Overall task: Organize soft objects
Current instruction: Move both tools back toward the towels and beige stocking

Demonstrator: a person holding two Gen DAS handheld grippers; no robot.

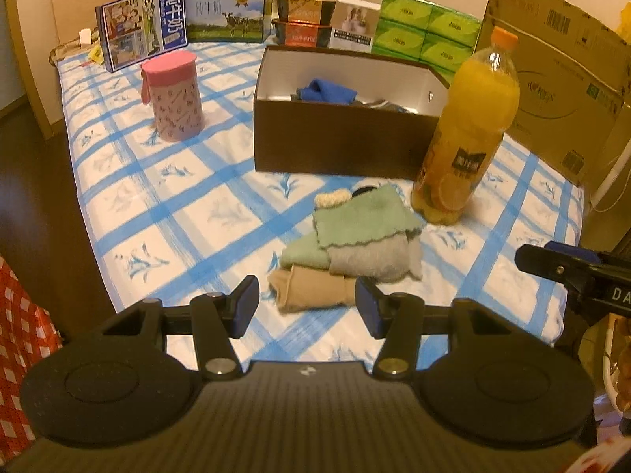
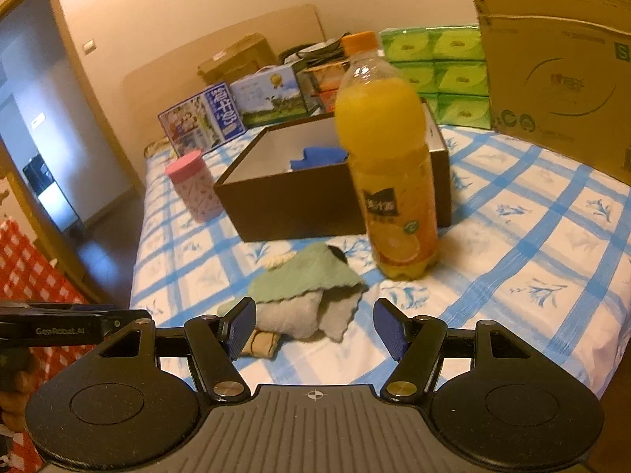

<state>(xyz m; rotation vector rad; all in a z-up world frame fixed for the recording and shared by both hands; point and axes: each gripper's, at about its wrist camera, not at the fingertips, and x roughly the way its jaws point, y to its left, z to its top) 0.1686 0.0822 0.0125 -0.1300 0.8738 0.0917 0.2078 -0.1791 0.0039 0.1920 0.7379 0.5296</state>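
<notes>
A small pile of folded cloths lies on the blue-checked bed: a green cloth (image 1: pixel 361 215) on top, a grey one (image 1: pixel 374 258) under it and a tan one (image 1: pixel 311 289) at the front. The pile also shows in the right wrist view (image 2: pixel 303 280). Behind it stands a brown box (image 1: pixel 339 142) with a blue cloth (image 1: pixel 327 90) inside. My left gripper (image 1: pixel 307 305) is open and empty, just short of the tan cloth. My right gripper (image 2: pixel 314 325) is open and empty, just in front of the grey cloth (image 2: pixel 292 311).
An orange juice bottle (image 1: pixel 471 130) stands right of the pile, close to the box. A pink lidded cup (image 1: pixel 173 96) stands to the left. Milk cartons, tissue packs (image 1: pixel 426 29) and a large cardboard box (image 1: pixel 560 79) line the back and right. The bed edge drops off at the left.
</notes>
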